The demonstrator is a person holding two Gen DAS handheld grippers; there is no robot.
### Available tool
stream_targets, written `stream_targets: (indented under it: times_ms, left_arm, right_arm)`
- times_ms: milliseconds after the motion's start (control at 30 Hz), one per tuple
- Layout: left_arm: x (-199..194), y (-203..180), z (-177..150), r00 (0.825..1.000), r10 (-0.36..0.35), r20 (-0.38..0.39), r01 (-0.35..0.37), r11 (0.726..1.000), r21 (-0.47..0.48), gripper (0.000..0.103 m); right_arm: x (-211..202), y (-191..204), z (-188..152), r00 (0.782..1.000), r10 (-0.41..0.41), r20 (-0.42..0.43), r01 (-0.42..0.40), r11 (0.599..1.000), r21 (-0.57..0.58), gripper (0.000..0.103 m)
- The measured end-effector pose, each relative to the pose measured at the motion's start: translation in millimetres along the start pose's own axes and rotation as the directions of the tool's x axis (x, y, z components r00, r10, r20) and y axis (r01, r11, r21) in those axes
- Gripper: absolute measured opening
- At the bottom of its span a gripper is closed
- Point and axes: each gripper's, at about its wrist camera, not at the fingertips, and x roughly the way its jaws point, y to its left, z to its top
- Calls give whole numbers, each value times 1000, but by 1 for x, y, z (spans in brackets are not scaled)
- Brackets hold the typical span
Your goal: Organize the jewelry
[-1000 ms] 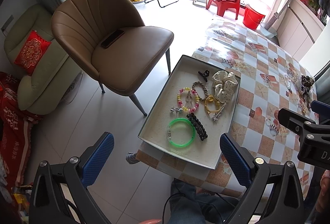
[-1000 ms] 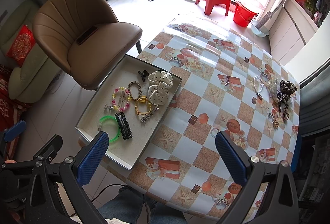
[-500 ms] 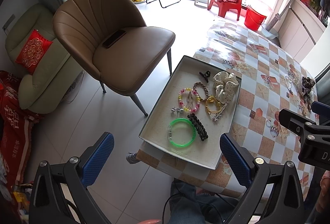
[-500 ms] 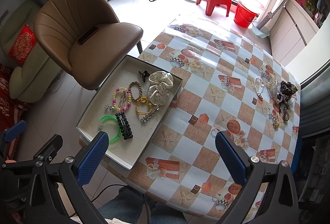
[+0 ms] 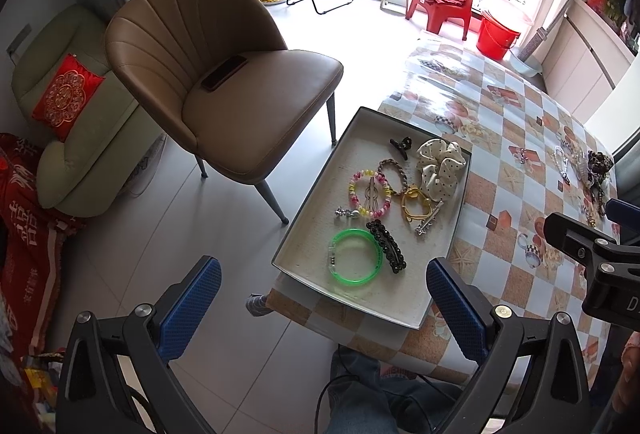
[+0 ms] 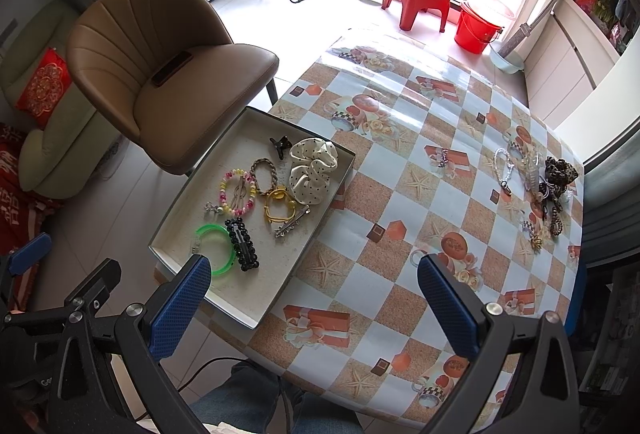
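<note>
A shallow grey tray (image 5: 316,202) (image 6: 188,210) lies at the table's left edge. It holds a green bangle (image 5: 354,258) (image 6: 219,248), a black beaded clip (image 5: 386,246) (image 6: 242,244), a pink-yellow bead bracelet (image 5: 370,192), a gold heart piece (image 6: 280,206), a polka-dot scrunchie (image 5: 440,168) (image 6: 314,170) and a small black claw clip (image 6: 280,145). Loose jewelry (image 6: 548,190) (image 5: 588,174) is piled at the table's far right. My left gripper (image 5: 324,308) and right gripper (image 6: 314,308) are both open and empty, held high above the table's near edge.
A brown chair (image 5: 224,90) with a dark phone (image 5: 224,72) on its seat stands left of the tray. A checkered oilcloth (image 6: 420,194) covers the table. The person's legs (image 6: 248,394) are below the near edge. A green sofa (image 5: 68,122) stands far left.
Both views have shifted very slightly; the grippers stay open and nothing on the table has moved.
</note>
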Motion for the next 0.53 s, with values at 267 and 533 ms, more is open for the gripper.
stream_targets:
  times_ms: [267,533]
  left_arm:
    - [0,6,0,1000,16,4,-16,1000,-12,103]
    - [-1,4,0,1000,17,3,-17,1000,-9,103]
  right_arm:
    - [0,-1,-1,1000,2,-1,-2,1000,0,103]
    - [-1,-1,-1,1000,6,0,-6,1000,1,103]
